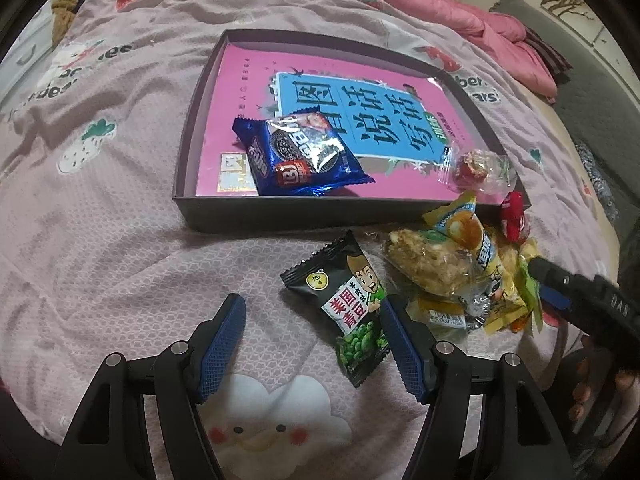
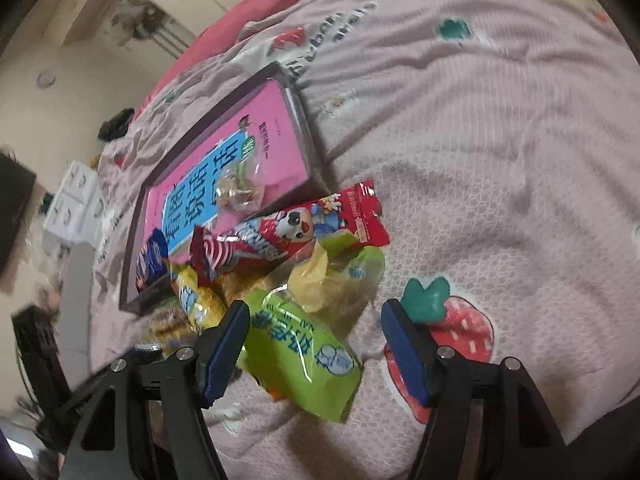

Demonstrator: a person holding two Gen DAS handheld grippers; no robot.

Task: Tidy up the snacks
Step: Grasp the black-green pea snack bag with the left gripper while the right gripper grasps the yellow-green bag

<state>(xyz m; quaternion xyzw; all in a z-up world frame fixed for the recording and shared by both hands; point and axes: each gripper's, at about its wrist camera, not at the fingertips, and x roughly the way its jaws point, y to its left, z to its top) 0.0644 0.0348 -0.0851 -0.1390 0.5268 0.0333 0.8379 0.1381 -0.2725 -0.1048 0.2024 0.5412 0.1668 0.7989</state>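
Observation:
A dark shallow box (image 1: 280, 216) lined with a pink book lies on the bed. Inside it are a blue Oreo pack (image 1: 296, 156) and a clear-wrapped red candy (image 1: 476, 166). My left gripper (image 1: 312, 320) is open, low over the sheet, its right finger beside a black green-pea packet (image 1: 348, 304). A heap of snacks (image 1: 460, 272) lies right of it. My right gripper (image 2: 316, 328) is open around a green packet (image 2: 304, 356) at the heap's near end; a red packet (image 2: 304, 228) lies behind. The box (image 2: 316, 152) shows beyond.
A pink strawberry-print sheet (image 1: 120, 200) covers the bed. A pink quilt (image 1: 460, 12) is bunched at the far edge. The right gripper's body (image 1: 580, 292) reaches in beside the heap. White drawers (image 2: 76, 204) stand beyond the bed.

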